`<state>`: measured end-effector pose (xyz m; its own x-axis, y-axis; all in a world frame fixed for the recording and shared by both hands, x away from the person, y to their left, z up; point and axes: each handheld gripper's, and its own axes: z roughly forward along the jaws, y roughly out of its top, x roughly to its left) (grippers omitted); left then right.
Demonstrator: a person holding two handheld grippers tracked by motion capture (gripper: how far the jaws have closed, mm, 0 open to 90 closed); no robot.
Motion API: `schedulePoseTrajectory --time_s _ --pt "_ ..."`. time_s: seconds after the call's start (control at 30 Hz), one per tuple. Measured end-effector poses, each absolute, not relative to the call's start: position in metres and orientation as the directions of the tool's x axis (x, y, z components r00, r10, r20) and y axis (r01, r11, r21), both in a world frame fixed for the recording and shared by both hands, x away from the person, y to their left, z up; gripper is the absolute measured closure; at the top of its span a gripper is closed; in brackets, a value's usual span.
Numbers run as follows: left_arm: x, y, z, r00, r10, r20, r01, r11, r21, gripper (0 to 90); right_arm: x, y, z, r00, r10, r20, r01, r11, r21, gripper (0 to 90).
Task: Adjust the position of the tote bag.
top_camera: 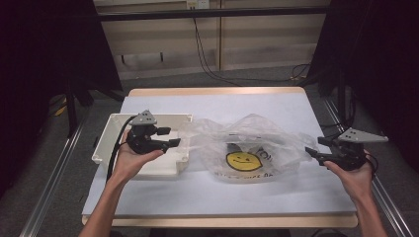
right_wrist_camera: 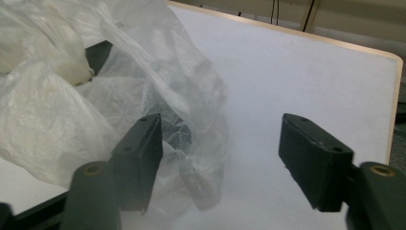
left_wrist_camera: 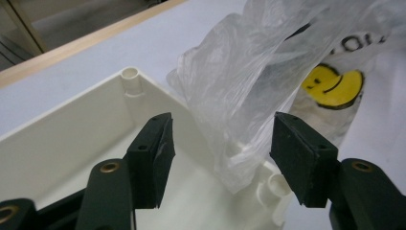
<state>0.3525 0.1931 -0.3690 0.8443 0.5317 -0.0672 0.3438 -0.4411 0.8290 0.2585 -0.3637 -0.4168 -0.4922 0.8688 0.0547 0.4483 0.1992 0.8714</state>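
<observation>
On desk, centre, nearer right edge: plastic bag (top_camera: 247, 148), clear, crumpled, yellow smiley face (top_camera: 243, 161) printed on side facing near edge; dark shape inside, not identifiable. Against left end of bag: white tray (top_camera: 111, 128), shallow, rectangular, open top, set toward left edge of desk; bag touching and partly overlapping right wall.
Over tray, near its right wall: left gripper (top_camera: 174, 137), held in left hand (top_camera: 129, 160), 2 jaws spread wide, nothing between them, pointing at bag's left end.
Near right edge of desk: right gripper (top_camera: 311, 153), held in right hand (top_camera: 353, 175), 2 jaws spread wide, holding nothing, left jaw just beside bag's right end.
</observation>
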Motion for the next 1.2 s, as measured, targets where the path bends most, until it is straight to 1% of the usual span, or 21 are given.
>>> schedulePoseTrajectory --time_s 0.03,0.1,0.13,0.27,0.33,0.47,0.57,0.63,0.67,0.7,0.77,0.83,0.9,1.03,1.13,1.2 --pt "0.351 0.191 -0.368 0.849 0.526 -0.059 0.334 -0.445 0.831 40.6 0.256 -0.364 -0.414 -0.495 0.867 0.058 0.441 0.193 0.876 29.1" --pt "0.347 0.184 -0.366 0.861 0.507 -0.049 0.316 -0.455 0.833 47.0 0.252 -0.363 -0.409 -0.493 0.868 0.059 0.429 0.183 0.884 27.4" --pt "0.346 0.18 -0.366 0.866 0.498 -0.042 0.308 -0.466 0.829 48.5 0.25 -0.363 -0.407 -0.497 0.866 0.051 0.418 0.188 0.889 27.0" --pt "0.343 0.161 -0.365 0.89 0.455 -0.028 0.284 -0.505 0.815 60.8 0.248 -0.358 -0.395 -0.512 0.858 0.05 0.393 0.181 0.901 27.1" --pt "0.344 0.153 -0.367 0.899 0.438 -0.024 0.275 -0.52 0.808 64.0 0.249 -0.356 -0.39 -0.524 0.85 0.058 0.39 0.179 0.903 30.5" --pt "0.348 0.139 -0.368 0.913 0.408 -0.025 0.263 -0.54 0.8 69.4 0.256 -0.351 -0.382 -0.532 0.845 0.043 0.374 0.19 0.908 30.9" --pt "0.35 0.128 -0.365 0.925 0.379 0.001 0.234 -0.574 0.785 75.2 0.258 -0.345 -0.373 -0.559 0.828 0.037 0.337 0.187 0.923 44.5" --pt "0.352 0.122 -0.363 0.932 0.361 -0.004 0.229 -0.583 0.78 79.6 0.26 -0.338 -0.367 -0.6 0.8 0.028 0.327 0.213 0.921 59.8" --pt "0.353 0.117 -0.362 0.934 0.357 0.0 0.226 -0.592 0.773 82.7 0.262 -0.332 -0.366 -0.626 0.779 0.026 0.327 0.232 0.916 65.5" --pt "0.354 0.113 -0.362 0.935 0.355 0.005 0.224 -0.6 0.768 84.2 0.265 -0.327 -0.366 -0.646 0.763 0.026 0.331 0.25 0.91 70.3" --pt "0.354 0.103 -0.363 0.947 0.322 0.011 0.205 -0.627 0.752 88.0 0.271 -0.315 -0.368 -0.681 0.732 0.015 0.342 0.301 0.89 79.0" --pt "0.353 0.092 -0.365 0.953 0.302 0.029 0.186 -0.656 0.731 89.8 0.278 -0.306 -0.373 -0.707 0.707 0.007 0.348 0.34 0.873 86.5" --pt "0.357 0.085 -0.366 0.96 0.277 0.049 0.163 -0.688 0.708 90.0 0.285 -0.297 -0.377 -0.731 0.682 0.006 0.358 0.376 0.855 90.0" --pt "0.368 0.075 -0.364 0.963 0.269 0.026 0.172 -0.683 0.71 90.0 0.3 -0.281 -0.383 -0.76 0.65 -0.015 0.37 0.451 0.812 90.0" --pt "0.372 0.066 -0.364 0.964 0.259 0.056 0.15 -0.709 0.689 90.0 0.311 -0.273 -0.386 -0.775 0.631 -0.033 0.373 0.498 0.783 90.0" --pt "0.375 0.061 -0.364 0.965 0.259 0.05 0.153 -0.703 0.695 90.0 0.318 -0.268 -0.387 -0.773 0.631 -0.058 0.367 0.52 0.772 90.0"
